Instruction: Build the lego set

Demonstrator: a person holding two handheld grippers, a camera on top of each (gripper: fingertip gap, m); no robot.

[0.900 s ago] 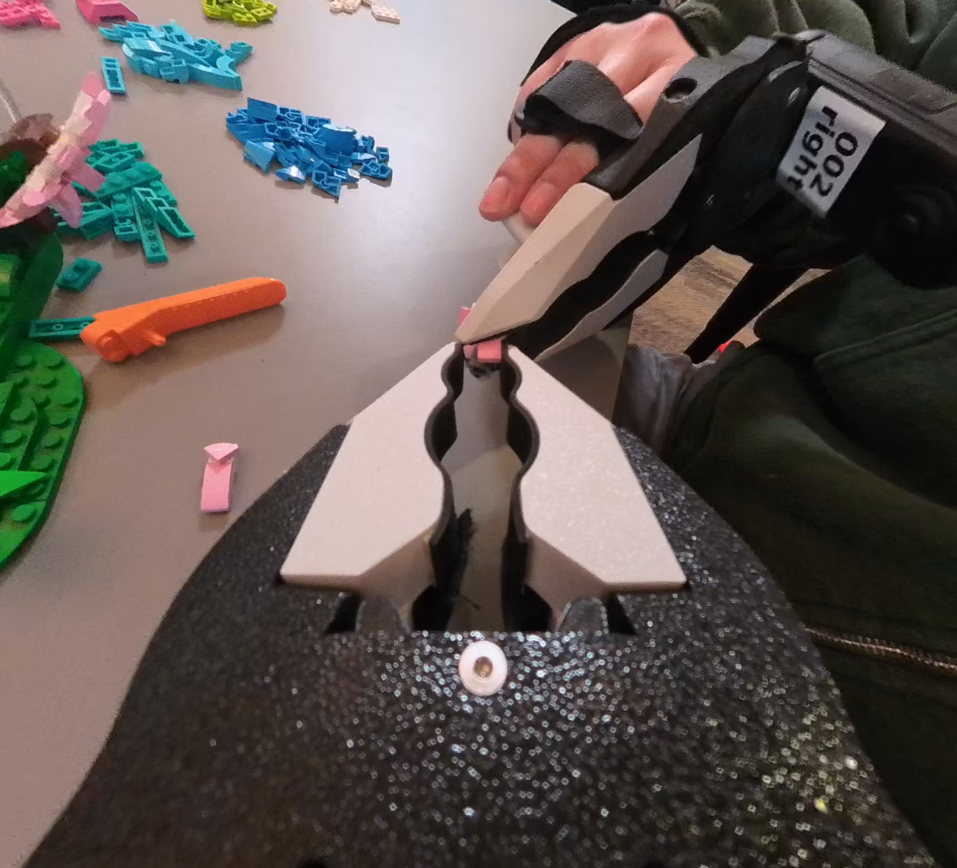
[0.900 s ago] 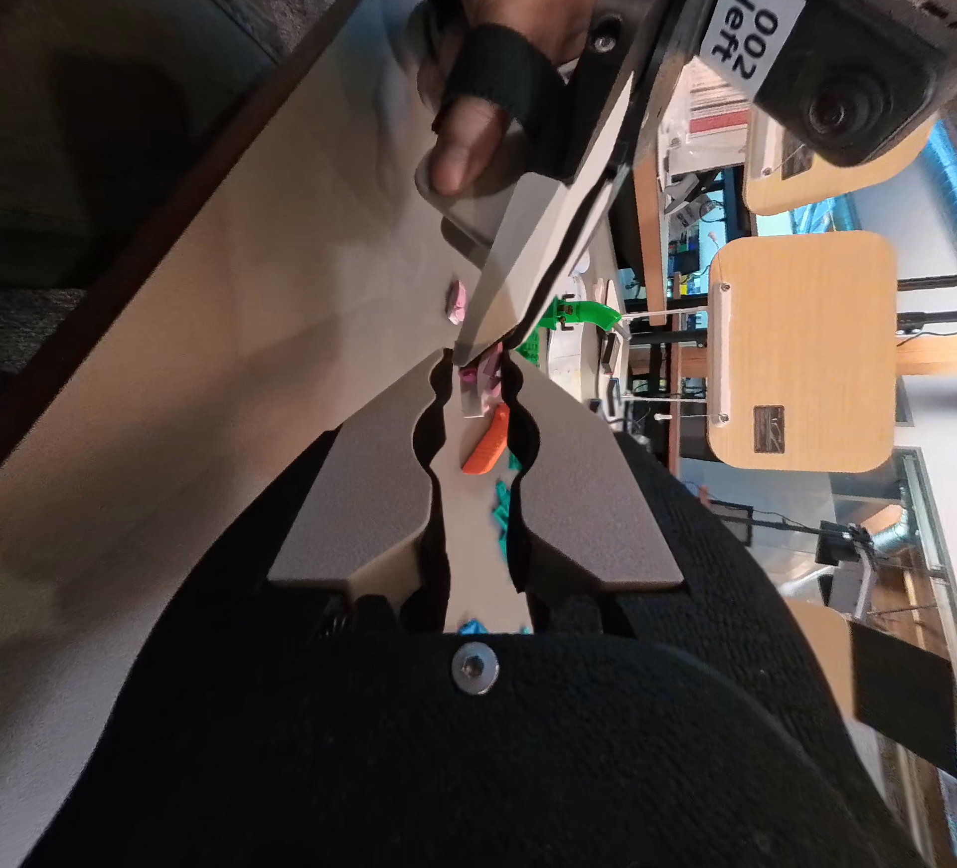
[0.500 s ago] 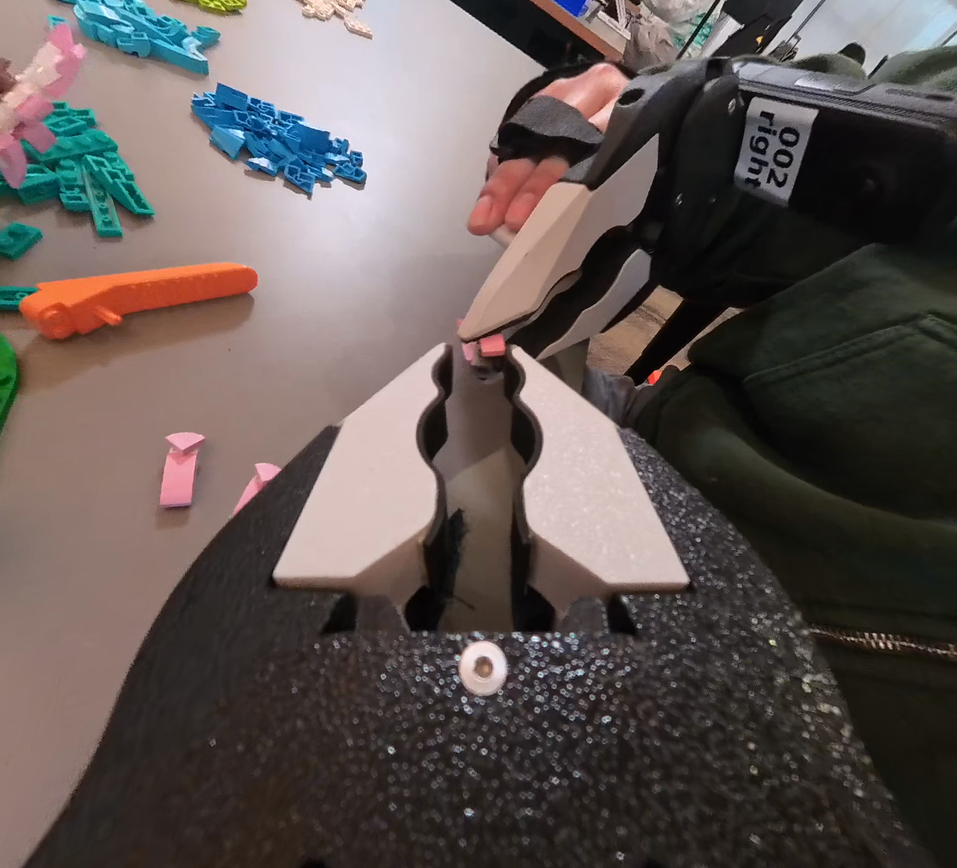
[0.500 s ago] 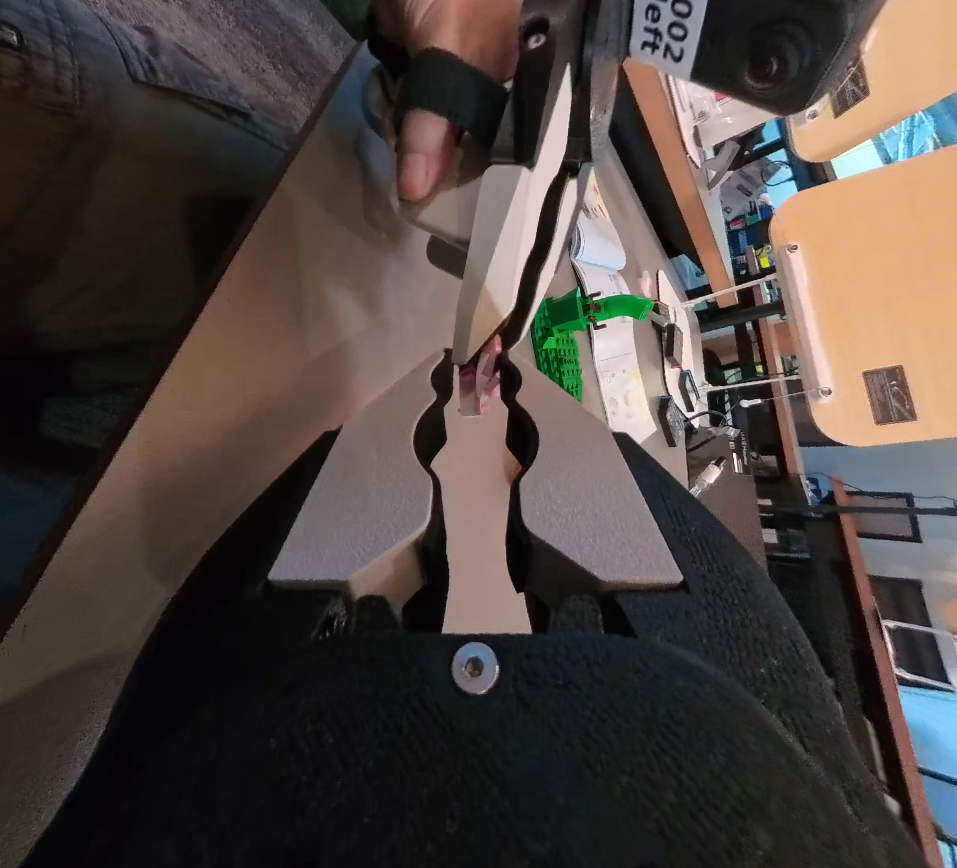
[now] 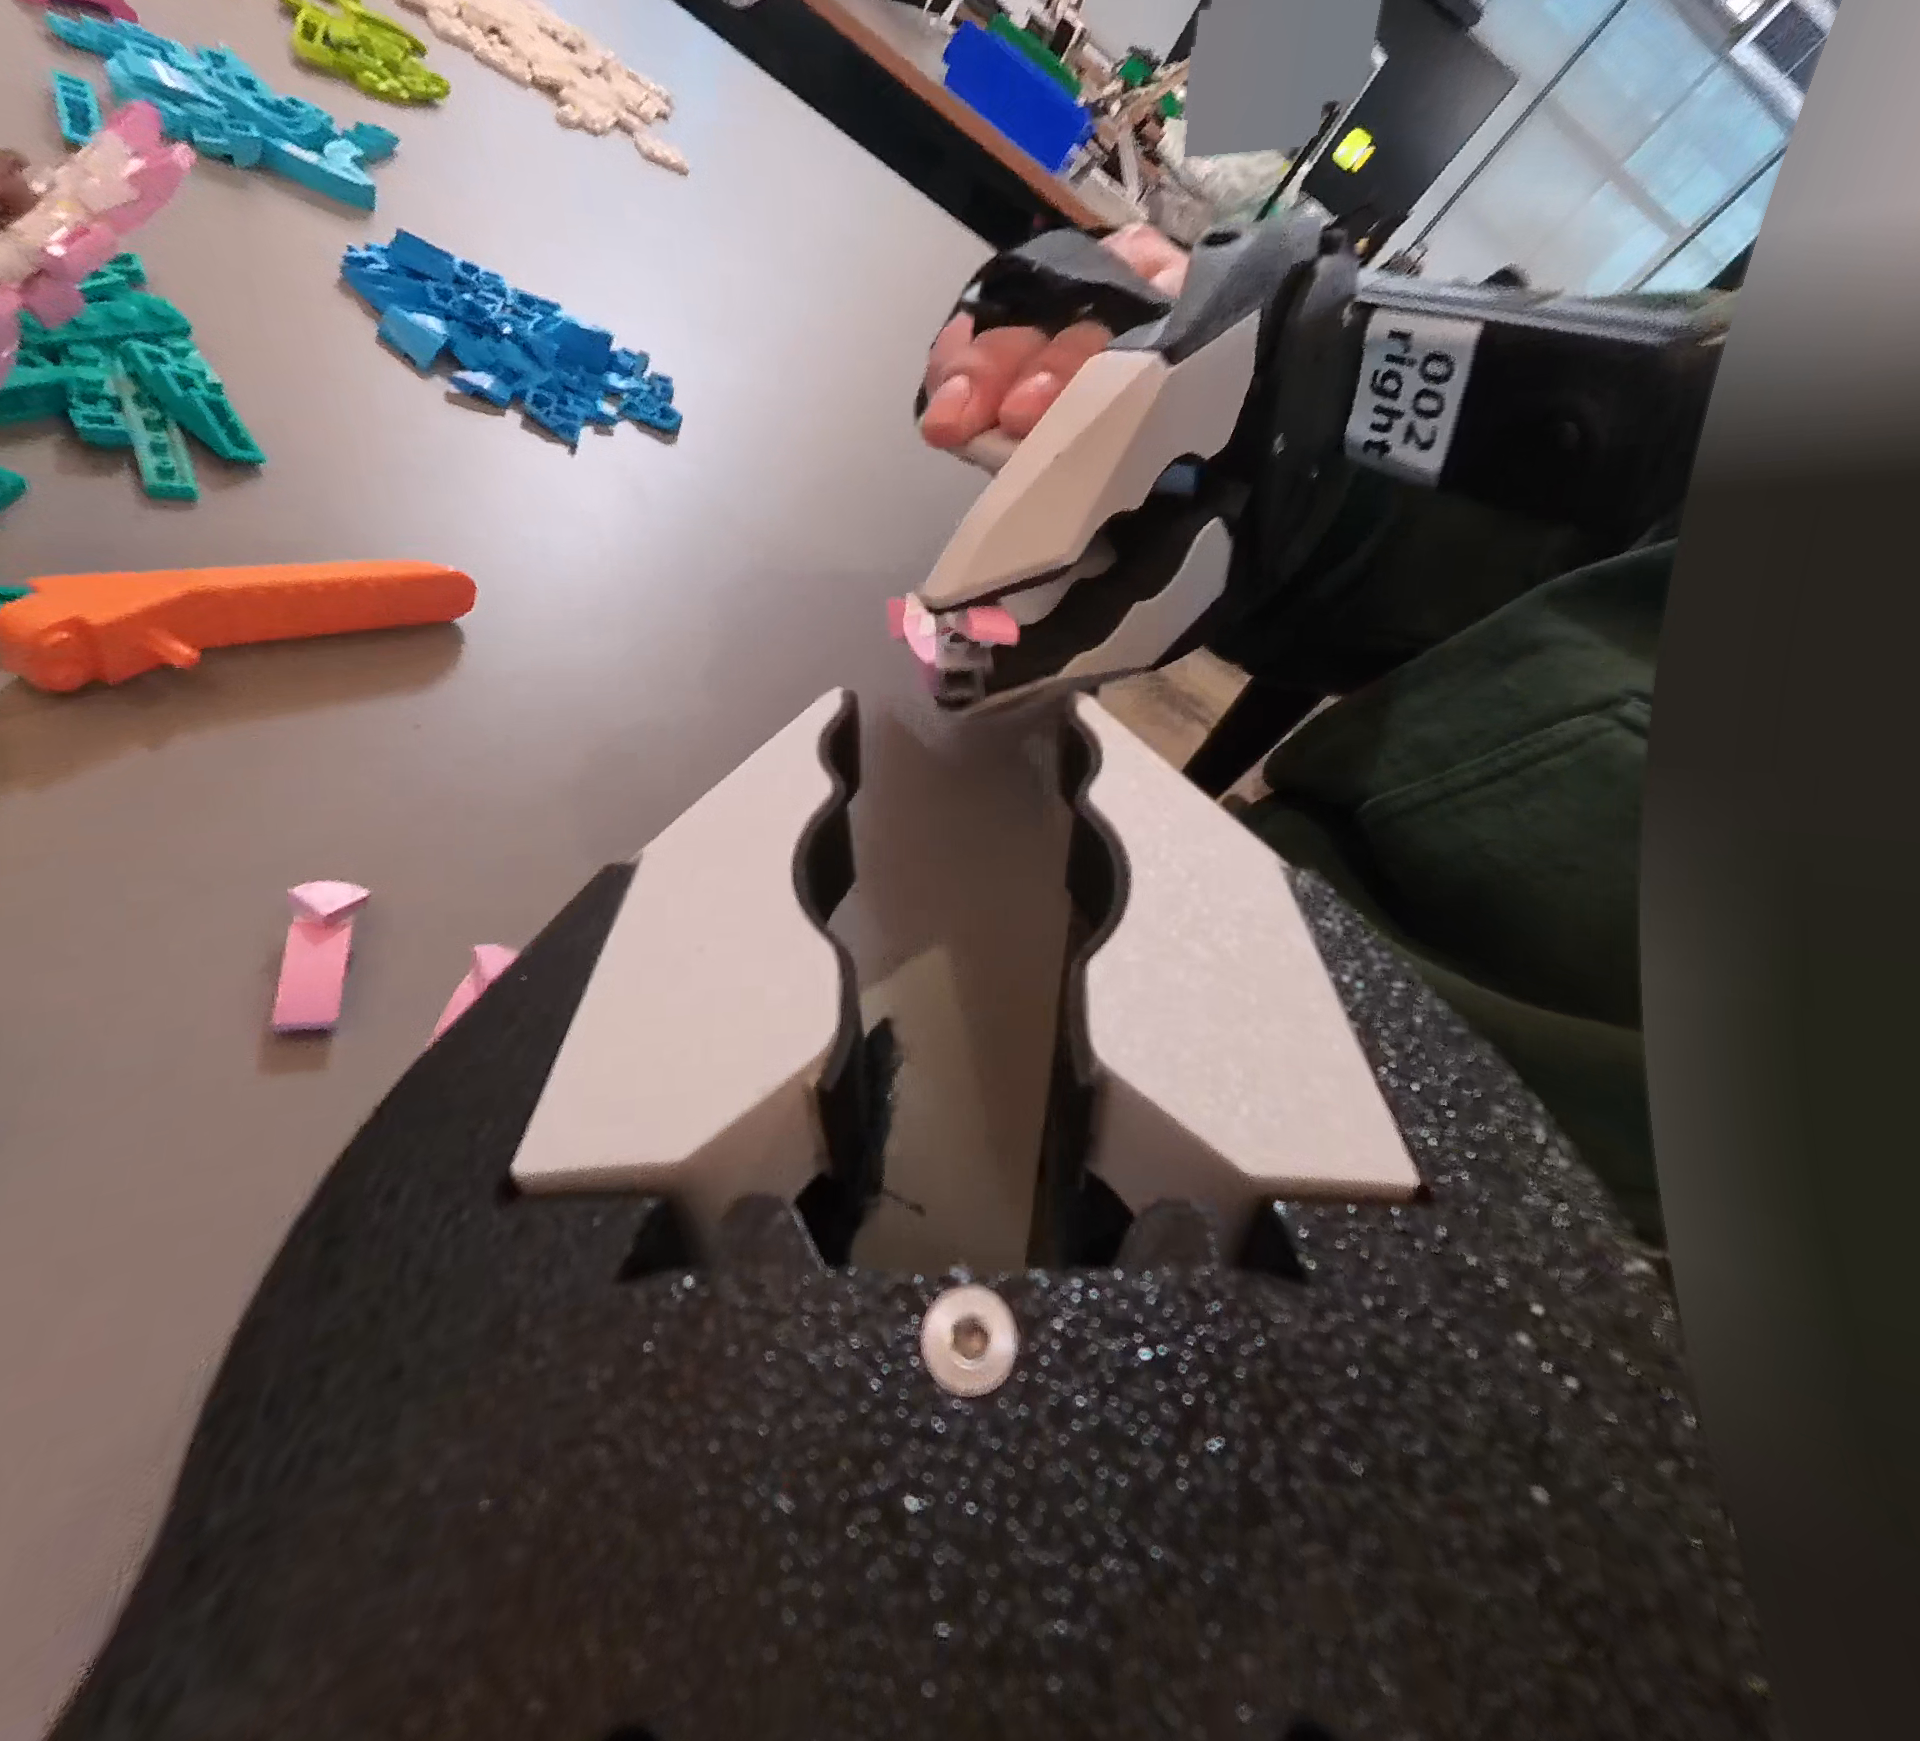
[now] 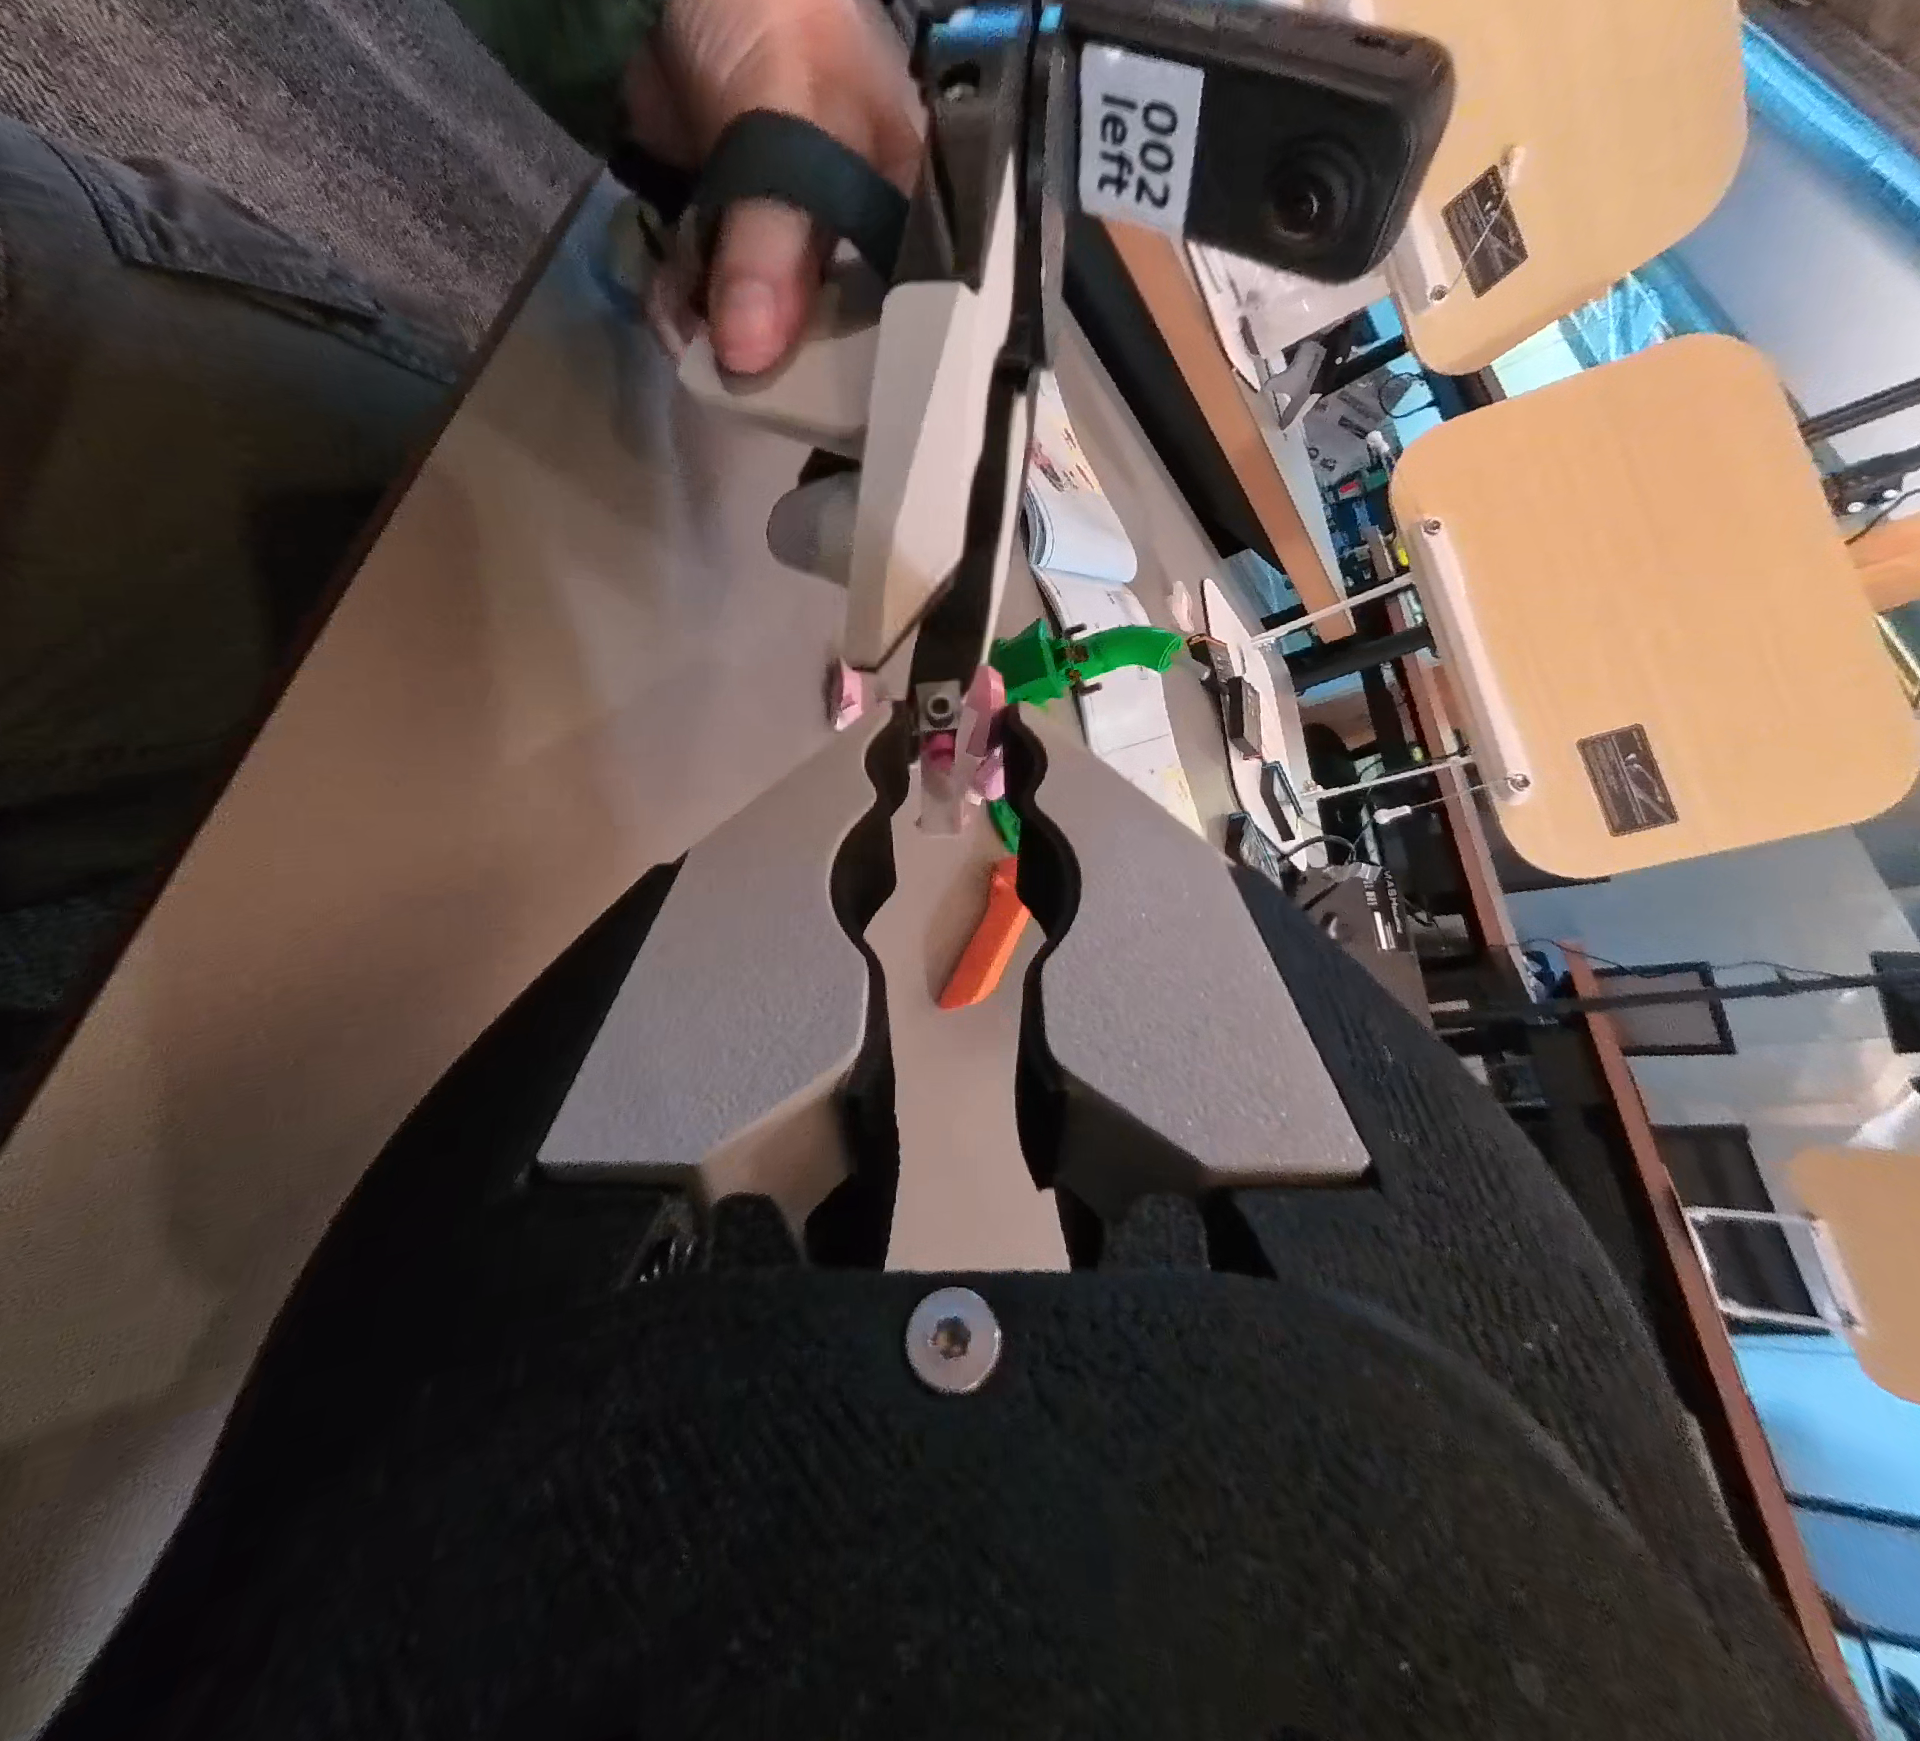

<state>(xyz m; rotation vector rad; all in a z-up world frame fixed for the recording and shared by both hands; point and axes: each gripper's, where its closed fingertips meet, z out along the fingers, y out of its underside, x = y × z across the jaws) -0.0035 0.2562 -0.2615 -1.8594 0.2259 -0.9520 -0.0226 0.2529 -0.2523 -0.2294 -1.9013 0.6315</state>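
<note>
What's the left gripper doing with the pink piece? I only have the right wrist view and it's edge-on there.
Observer: In the left wrist view, the left gripper has its fingers wide apart with nothing between them. Only the right gripper pinches the pink piece.
Operator: Any spare parts within its reach?
Observer: Yes. Sorted piles lie on the table ahead to its left, and the blue pile is the nearest.

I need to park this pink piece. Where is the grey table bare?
Bare: the grey table strip between the orange brick separator and the blue brick pile, running right to its edge. Crowded: the teal pile and other sorted heaps farther left.
</note>
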